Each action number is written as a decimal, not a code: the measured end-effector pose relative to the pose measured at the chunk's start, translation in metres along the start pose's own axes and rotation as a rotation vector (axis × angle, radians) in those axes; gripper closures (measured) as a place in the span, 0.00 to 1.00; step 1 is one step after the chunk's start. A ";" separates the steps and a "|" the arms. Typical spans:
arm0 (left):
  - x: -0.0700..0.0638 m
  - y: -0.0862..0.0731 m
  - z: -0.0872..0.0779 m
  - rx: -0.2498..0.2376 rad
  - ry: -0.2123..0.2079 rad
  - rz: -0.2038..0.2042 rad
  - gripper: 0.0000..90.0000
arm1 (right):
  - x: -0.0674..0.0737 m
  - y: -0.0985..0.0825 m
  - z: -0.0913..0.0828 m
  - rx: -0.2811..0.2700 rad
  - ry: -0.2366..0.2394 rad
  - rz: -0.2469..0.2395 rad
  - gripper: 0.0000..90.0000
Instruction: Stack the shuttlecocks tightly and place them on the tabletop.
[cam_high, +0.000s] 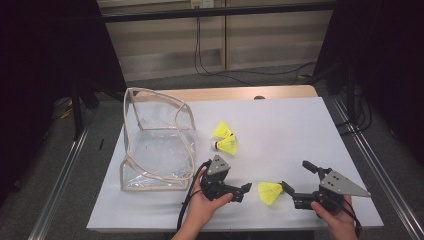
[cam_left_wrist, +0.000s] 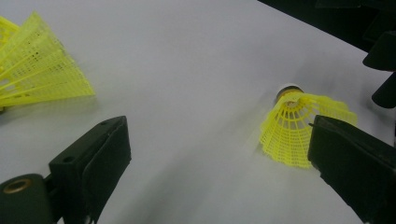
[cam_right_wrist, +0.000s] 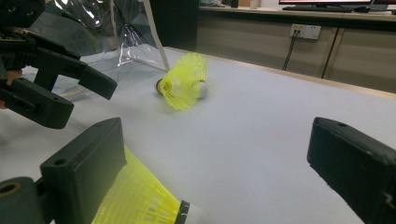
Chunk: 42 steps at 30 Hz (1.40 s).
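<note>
A yellow shuttlecock (cam_high: 270, 193) lies on the white table between my two grippers. My left gripper (cam_high: 244, 192) is just left of it, open, with its skirt (cam_left_wrist: 299, 126) beside one jaw. My right gripper (cam_high: 298, 176) is open too, and its lower jaw sits by the cork end. In the right gripper view the same shuttlecock (cam_right_wrist: 140, 198) lies close against the left jaw of my right gripper (cam_right_wrist: 219, 163). Two more yellow shuttlecocks (cam_high: 225, 138) lie together mid-table. Neither gripper holds anything.
A clear plastic bag (cam_high: 155, 145) with beige trim stands open at the table's left, beside the pair of shuttlecocks (cam_right_wrist: 184, 81). Bare white tabletop (cam_high: 300, 125) spreads across the right and back. The front edge of the table runs just below both hands.
</note>
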<state>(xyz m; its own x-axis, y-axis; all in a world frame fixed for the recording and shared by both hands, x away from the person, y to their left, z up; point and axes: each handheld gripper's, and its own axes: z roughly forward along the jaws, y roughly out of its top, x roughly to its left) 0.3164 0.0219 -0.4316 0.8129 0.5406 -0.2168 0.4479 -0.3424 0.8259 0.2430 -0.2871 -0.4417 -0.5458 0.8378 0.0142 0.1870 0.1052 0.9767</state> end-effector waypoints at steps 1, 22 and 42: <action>0.000 -0.001 -0.001 0.002 0.001 0.000 0.07 | 0.000 0.000 0.000 0.000 0.000 0.001 0.04; -0.001 -0.012 -0.017 0.010 -0.079 0.033 0.06 | 0.000 0.000 0.000 0.000 0.000 0.000 0.04; 0.004 -0.023 -0.044 -0.005 -0.147 0.046 0.05 | 0.000 0.000 0.000 0.000 0.001 -0.001 0.04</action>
<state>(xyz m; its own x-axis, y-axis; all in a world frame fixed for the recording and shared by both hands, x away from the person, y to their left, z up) 0.2934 0.0661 -0.4284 0.8783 0.4059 -0.2526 0.4077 -0.3598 0.8393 0.2429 -0.2872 -0.4416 -0.5470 0.8370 0.0133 0.1860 0.1061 0.9768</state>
